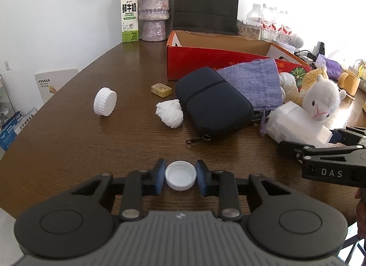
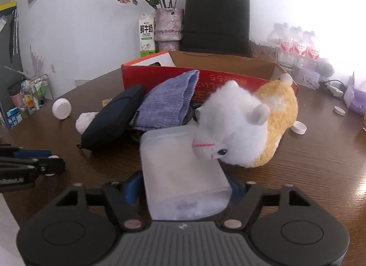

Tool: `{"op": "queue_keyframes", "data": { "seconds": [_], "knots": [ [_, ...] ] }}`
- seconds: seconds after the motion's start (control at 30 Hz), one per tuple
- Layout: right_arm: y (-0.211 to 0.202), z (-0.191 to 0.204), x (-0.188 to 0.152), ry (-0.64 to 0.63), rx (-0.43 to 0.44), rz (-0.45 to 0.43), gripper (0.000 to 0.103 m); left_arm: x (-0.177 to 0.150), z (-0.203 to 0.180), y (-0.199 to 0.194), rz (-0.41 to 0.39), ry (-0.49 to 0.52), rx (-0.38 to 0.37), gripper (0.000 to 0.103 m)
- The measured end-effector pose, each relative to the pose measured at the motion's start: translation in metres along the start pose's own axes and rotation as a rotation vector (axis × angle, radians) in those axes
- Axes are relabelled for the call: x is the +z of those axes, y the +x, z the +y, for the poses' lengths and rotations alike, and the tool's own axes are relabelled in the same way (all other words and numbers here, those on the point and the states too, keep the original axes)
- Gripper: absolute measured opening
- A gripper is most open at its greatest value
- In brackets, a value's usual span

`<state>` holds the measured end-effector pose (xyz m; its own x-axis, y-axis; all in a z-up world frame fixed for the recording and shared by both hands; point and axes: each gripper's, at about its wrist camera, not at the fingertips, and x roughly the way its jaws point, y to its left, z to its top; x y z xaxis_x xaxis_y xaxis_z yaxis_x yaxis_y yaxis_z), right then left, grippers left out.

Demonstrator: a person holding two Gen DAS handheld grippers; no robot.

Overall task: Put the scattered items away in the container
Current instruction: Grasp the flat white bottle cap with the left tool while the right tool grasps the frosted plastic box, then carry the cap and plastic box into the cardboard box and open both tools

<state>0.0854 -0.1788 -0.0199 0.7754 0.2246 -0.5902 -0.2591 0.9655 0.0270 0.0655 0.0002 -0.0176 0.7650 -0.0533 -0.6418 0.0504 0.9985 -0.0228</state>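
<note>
A small white bottle cap (image 1: 180, 175) lies open side up on the brown table, and my left gripper (image 1: 180, 174) is shut on it, its blue pads (image 1: 161, 174) against both sides. My right gripper (image 2: 185, 188) is shut on a translucent white plastic box (image 2: 183, 170); a plush alpaca (image 2: 240, 124) leans its head on that box. The red cardboard container (image 1: 205, 60) stands open behind. In front of it lie a dark pouch (image 1: 215, 108), a lavender cloth bag (image 1: 251, 83), a crumpled tissue (image 1: 170, 112), a yellow block (image 1: 161, 89) and a white ribbed lid (image 1: 105, 102) on its edge.
A milk carton (image 1: 130, 16), a vase of dried flowers (image 1: 155, 14) and a black paper bag (image 1: 205, 0) stand behind the container. Bottles (image 2: 297, 46) crowd the far right. Two more white caps (image 2: 298, 127) lie right of the alpaca. The table edge runs along the left.
</note>
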Motion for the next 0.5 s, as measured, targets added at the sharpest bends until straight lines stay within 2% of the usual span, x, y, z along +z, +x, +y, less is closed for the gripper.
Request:
{"op": "queue_keyframes", "data": {
  "seconds": [0.1, 0.5],
  "knots": [
    [-0.007, 0.002, 0.000, 0.005, 0.015, -0.021, 0.063, 0.000, 0.001, -0.001, 0.003, -0.006, -0.010, 0.029],
    [-0.049, 0.021, 0.014, -0.023, 0.067, -0.125, 0.063, 0.016, 0.003, -0.031, -0.067, -0.006, -0.036, 0.029]
  ]
}}
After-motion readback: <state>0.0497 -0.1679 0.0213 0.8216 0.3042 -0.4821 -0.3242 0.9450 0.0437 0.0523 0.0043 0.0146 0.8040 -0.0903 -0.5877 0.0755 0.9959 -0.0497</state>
